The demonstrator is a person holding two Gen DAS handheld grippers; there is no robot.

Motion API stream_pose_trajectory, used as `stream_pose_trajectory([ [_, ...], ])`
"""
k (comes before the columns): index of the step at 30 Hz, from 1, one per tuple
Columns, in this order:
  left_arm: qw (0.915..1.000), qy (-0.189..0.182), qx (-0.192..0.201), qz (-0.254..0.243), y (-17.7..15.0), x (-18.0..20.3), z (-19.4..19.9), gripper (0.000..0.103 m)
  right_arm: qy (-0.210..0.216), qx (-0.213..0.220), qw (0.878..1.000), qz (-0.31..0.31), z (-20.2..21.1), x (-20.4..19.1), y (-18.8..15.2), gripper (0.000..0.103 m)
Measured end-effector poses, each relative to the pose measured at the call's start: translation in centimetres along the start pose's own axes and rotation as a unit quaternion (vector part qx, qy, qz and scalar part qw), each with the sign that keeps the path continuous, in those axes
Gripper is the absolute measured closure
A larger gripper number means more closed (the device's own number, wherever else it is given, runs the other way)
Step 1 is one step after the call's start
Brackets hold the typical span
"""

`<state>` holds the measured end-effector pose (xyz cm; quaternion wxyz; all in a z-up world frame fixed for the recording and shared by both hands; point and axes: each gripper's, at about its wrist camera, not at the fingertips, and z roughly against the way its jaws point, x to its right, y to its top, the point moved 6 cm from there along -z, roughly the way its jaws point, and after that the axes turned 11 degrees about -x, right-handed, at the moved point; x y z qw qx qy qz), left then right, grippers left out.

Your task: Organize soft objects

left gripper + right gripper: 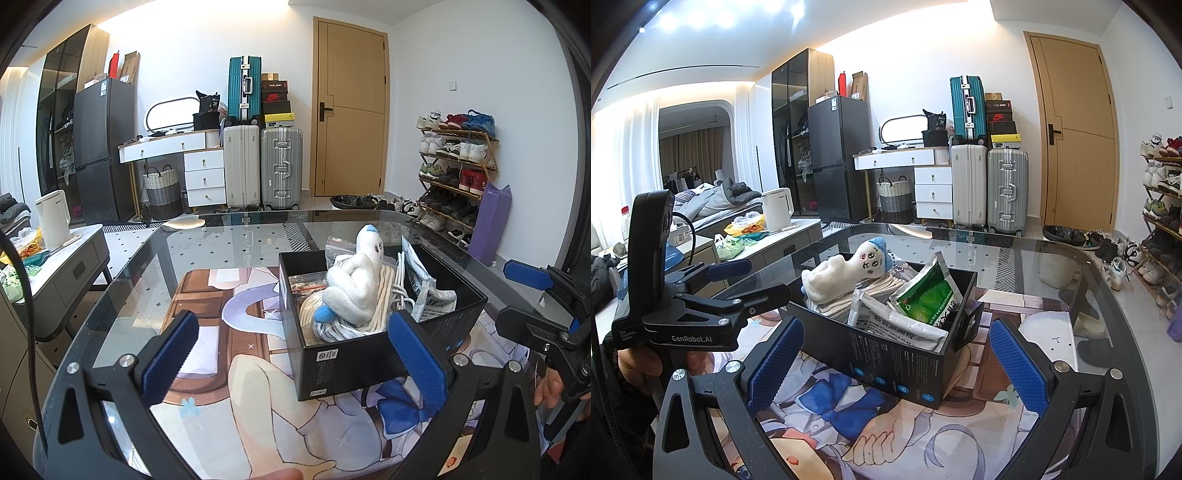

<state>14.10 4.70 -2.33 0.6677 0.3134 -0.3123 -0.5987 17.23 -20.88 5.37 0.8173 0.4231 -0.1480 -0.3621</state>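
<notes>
A black open box (354, 363) (886, 354) stands on the printed mat on a glass table. In it lies a white plush toy with a blue cap (354, 284) (846, 267) on top of striped socks (328, 328), beside white sachets (424, 291) and a green sachet (931, 295). My left gripper (295, 354) is open and empty, just in front of the box's near wall. My right gripper (897, 362) is open and empty, its jaws either side of the box's near corner. The left gripper also shows in the right wrist view (746, 280).
The printed mat (229, 347) covers the near part of the glass table (229, 243). A side cabinet with a kettle (53, 219) stands to the left. Suitcases (262, 170), a door and a shoe rack (454, 173) line the far wall.
</notes>
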Motion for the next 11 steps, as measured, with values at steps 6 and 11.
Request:
stream_pose_trajectory([
  [6, 1.0000, -0.001, 0.001, 0.000, 0.04, 0.00, 0.05, 0.000, 0.001, 0.000, 1.000, 0.000, 0.05, -0.03, 0.01, 0.001],
  [11, 1.0000, 0.000, 0.000, 0.000, 0.04, -0.04, 0.08, 0.000, 0.000, 0.000, 1.000, 0.001, 0.08, -0.05, 0.00, 0.001],
])
